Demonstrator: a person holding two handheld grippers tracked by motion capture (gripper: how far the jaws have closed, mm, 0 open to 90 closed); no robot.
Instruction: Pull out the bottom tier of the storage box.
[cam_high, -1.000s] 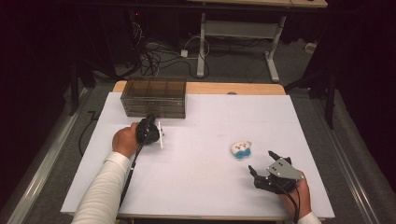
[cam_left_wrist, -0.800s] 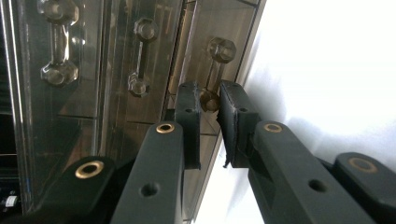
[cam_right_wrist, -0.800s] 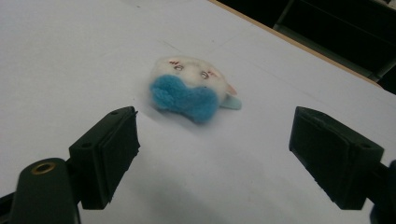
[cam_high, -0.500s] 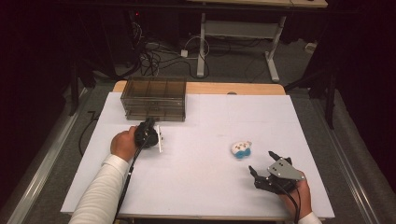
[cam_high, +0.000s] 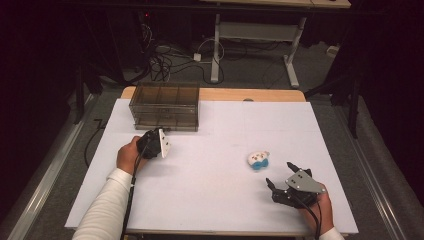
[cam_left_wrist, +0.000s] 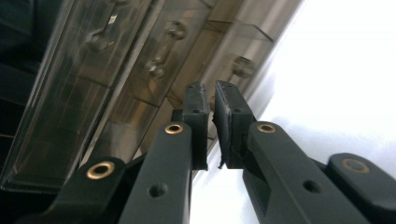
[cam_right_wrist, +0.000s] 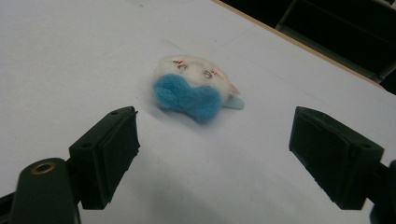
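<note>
my left gripper (cam_high: 161, 136), jaws just closing and nearly together on nothing, points at the clear drawer box (cam_high: 165, 106) just ahead. my right gripper (cam_right_wrist: 215, 154) gapes wide; the plush toy (cam_right_wrist: 194, 91) lies just ahead, long axis across the jaws.

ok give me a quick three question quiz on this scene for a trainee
1. True or false: the right gripper is shut on the plush toy.
2. Which gripper is nearest the clear drawer box? A) left B) right
3. What colour is the bow on the plush toy?

Key:
1. False. Its jaws stand wide open, the toy lying on the white table ahead of them, untouched.
2. A. The left gripper, nearly closed on nothing, points at the drawer fronts.
3. Blue.
</note>
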